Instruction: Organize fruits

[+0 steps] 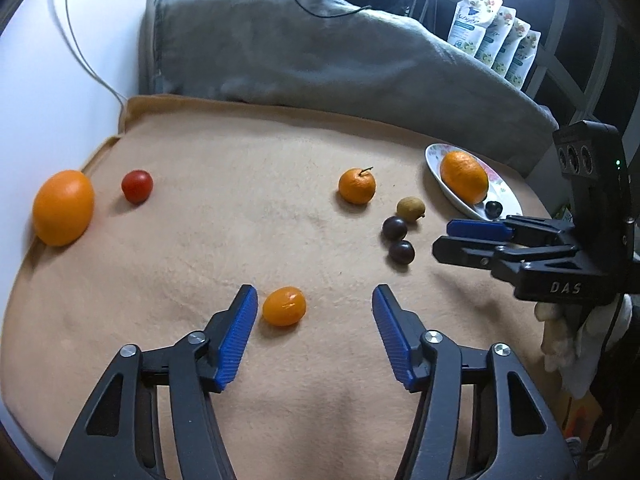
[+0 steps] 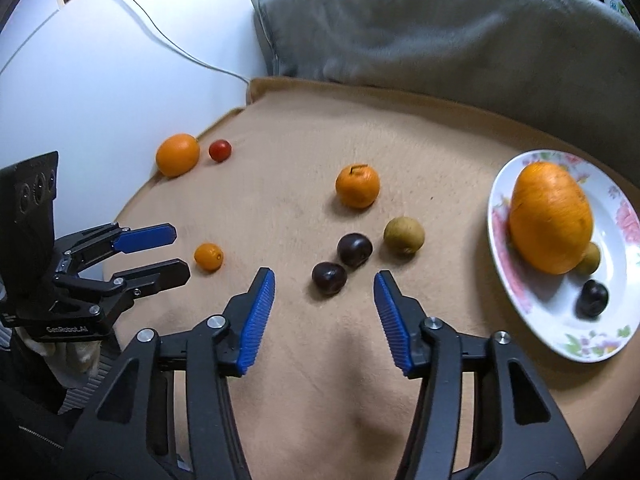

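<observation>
My left gripper (image 1: 315,300) is open and empty, with a small kumquat (image 1: 284,306) just ahead between its fingers, near the left one. My right gripper (image 2: 324,282) is open and empty, just behind two dark plums (image 2: 329,278) (image 2: 354,249). A brown-green fruit (image 2: 404,235) and a mandarin (image 2: 357,186) lie beyond them. A floral plate (image 2: 552,320) at the right holds a large orange (image 2: 550,216), a dark plum (image 2: 594,298) and a partly hidden brown fruit (image 2: 591,258). An orange (image 1: 63,207) and a red tomato (image 1: 137,186) lie far left.
The fruits lie on a tan blanket (image 1: 240,232). A grey blanket (image 1: 320,52) is bunched along the back. A white wall with a cable (image 1: 80,52) is at the left. Several refill pouches (image 1: 496,36) stand at the back right.
</observation>
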A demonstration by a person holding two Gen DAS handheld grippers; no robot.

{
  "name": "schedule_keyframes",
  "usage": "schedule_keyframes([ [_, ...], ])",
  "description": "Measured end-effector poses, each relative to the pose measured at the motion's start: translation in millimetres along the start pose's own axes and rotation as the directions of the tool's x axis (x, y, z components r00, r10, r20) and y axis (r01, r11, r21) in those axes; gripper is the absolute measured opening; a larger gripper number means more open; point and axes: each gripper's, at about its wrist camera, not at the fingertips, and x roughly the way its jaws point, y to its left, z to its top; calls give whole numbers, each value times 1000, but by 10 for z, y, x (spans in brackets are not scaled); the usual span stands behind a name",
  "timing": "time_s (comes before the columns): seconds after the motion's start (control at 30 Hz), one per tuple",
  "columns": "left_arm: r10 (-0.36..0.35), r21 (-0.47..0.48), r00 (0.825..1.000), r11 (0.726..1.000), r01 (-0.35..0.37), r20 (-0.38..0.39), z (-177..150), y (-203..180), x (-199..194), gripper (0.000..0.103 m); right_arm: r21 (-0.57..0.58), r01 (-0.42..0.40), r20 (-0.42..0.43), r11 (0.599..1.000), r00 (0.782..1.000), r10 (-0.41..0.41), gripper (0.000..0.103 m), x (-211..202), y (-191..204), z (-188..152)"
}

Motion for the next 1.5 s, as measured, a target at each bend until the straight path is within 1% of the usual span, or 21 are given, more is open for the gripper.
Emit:
schedule_keyframes([
  [0.17, -4, -19, 1000, 1000, 4, -21, -26, 66, 91, 54, 13, 24, -27, 1000, 999, -24, 51, 128, 30, -2],
  [0.3, -8, -22, 999, 1000, 7, -34, -41, 89, 142, 52, 3, 59, -46, 998, 997, -58, 50, 219, 48, 18],
  [0.33, -9, -21, 999, 1000, 9, -37, -45, 93, 155, 52, 3, 64, -51, 998, 997, -64, 49, 242, 45, 26],
  [0.37, -12, -21, 999, 1000, 11, -42, -48, 98, 170, 52, 5, 65, -58, 998, 996, -65, 44, 268, 40, 34],
  [0.4, -16, -22, 999, 1000, 15, -46, -50, 101, 185, 50, 6, 65, -62, 998, 996, -65, 42, 290, 37, 42],
  [0.5, -21, -28, 998, 999, 20, -53, -45, 124, 220, 46, 6, 72, -70, 997, 995, -72, 42, 338, 40, 58],
  [0.53, -23, -32, 998, 999, 22, -53, -44, 134, 231, 42, 6, 74, -72, 997, 995, -73, 42, 358, 45, 70],
  [0.63, -25, -36, 998, 999, 23, -54, -48, 149, 249, 40, 5, 79, -80, 997, 994, -78, 38, 395, 43, 81],
  [0.67, -23, -37, 998, 999, 21, -55, -48, 157, 263, 40, 5, 79, -84, 997, 993, -78, 35, 412, 44, 84],
  [0.73, -20, -40, 998, 999, 18, -59, -52, 166, 291, 36, 6, 76, -87, 997, 993, -75, 31, 431, 42, 85],
  [0.87, -13, -32, 998, 999, 11, -67, -71, 160, 329, 35, -2, 73, -96, 997, 993, -73, 26, 459, 48, 75],
  [0.9, -10, -31, 998, 999, 8, -68, -76, 160, 336, 34, -5, 75, -97, 997, 992, -76, 26, 462, 51, 74],
  [1.0, 9, -31, 997, 999, -11, -71, -73, 167, 358, 26, -8, 77, -96, 997, 992, -77, 25, 465, 53, 82],
  [1.23, 17, -31, 998, 999, -19, -67, -68, 170, 348, 25, -1, 69, -83, 998, 994, -69, 24, 422, 52, 74],
  [1.5, 6, -23, 999, 1000, -7, -46, -12, 110, 265, 25, 14, 66, -36, 998, 997, -65, 24, 189, -16, 58],
])
